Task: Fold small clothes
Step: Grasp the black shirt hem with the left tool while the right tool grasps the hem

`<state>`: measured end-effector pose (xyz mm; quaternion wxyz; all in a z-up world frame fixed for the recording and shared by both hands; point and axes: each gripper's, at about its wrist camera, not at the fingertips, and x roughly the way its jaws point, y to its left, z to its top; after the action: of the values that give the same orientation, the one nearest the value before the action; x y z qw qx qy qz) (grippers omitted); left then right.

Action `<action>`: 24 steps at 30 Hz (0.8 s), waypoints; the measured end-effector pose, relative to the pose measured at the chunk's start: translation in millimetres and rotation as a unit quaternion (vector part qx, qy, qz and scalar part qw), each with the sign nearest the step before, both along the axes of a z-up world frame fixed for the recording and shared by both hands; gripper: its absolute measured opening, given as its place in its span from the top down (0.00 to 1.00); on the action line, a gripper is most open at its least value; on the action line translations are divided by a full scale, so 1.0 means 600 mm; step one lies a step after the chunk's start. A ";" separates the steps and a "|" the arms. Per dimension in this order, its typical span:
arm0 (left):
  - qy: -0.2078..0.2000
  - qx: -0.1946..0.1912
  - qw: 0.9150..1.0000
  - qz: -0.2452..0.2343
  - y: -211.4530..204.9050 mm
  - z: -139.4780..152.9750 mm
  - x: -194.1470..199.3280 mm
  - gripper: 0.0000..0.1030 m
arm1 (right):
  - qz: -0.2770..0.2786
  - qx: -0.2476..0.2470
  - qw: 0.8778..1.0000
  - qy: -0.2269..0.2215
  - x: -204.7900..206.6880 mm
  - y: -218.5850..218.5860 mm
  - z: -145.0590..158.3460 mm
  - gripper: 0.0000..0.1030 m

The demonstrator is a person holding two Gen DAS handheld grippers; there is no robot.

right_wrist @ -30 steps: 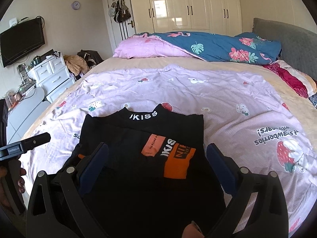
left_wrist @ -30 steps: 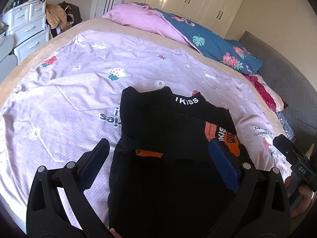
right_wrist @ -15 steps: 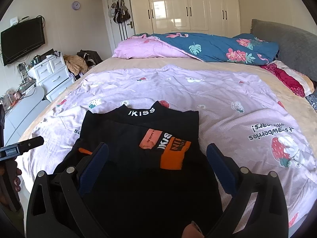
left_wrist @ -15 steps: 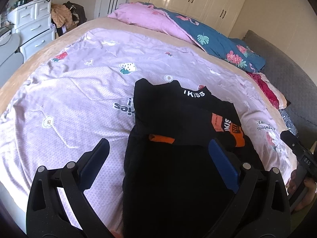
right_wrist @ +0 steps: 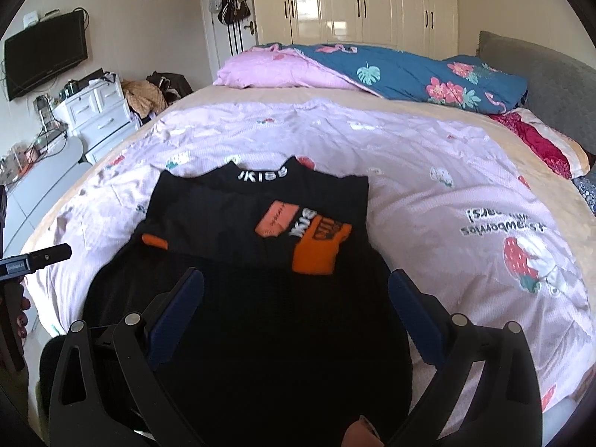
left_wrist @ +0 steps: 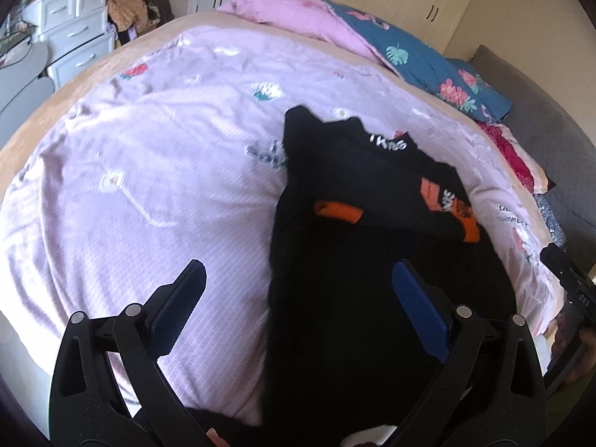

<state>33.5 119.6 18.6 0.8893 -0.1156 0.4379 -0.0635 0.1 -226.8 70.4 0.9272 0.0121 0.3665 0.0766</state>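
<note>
Both sleeves lay folded across your black top (right_wrist: 260, 246); bottom fold remained, left gripper (left_wrist: 298, 290) and right gripper (right_wrist: 296, 290) spread, empty.

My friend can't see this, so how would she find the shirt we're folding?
Look at the big bed with the lilac strawberry blanket. On its near edge lies a black top, collar pointing away. It is the only black thing on the blanket, with white letters on the collar and orange patches.

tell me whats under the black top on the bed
The black top lies on the lilac strawberry-print blanket, which shows all round it. Whatever the blanket carries directly beneath the fabric is covered and cannot be seen.
</note>
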 end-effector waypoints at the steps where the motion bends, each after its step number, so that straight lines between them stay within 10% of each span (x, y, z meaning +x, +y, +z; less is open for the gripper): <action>1: 0.003 0.000 1.000 0.000 0.003 -0.005 -0.003 0.09 | 0.000 0.000 1.000 0.002 -0.001 -0.001 -0.003 0.04; 24: 0.054 -0.004 0.998 -0.040 0.018 -0.075 -0.084 0.09 | -0.004 -0.005 0.999 0.031 -0.021 -0.010 -0.048 0.04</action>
<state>-16.8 130.6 -26.6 0.8609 -0.1044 0.4890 -0.0942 -12.2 -232.5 41.3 0.9158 0.0111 0.3953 0.0704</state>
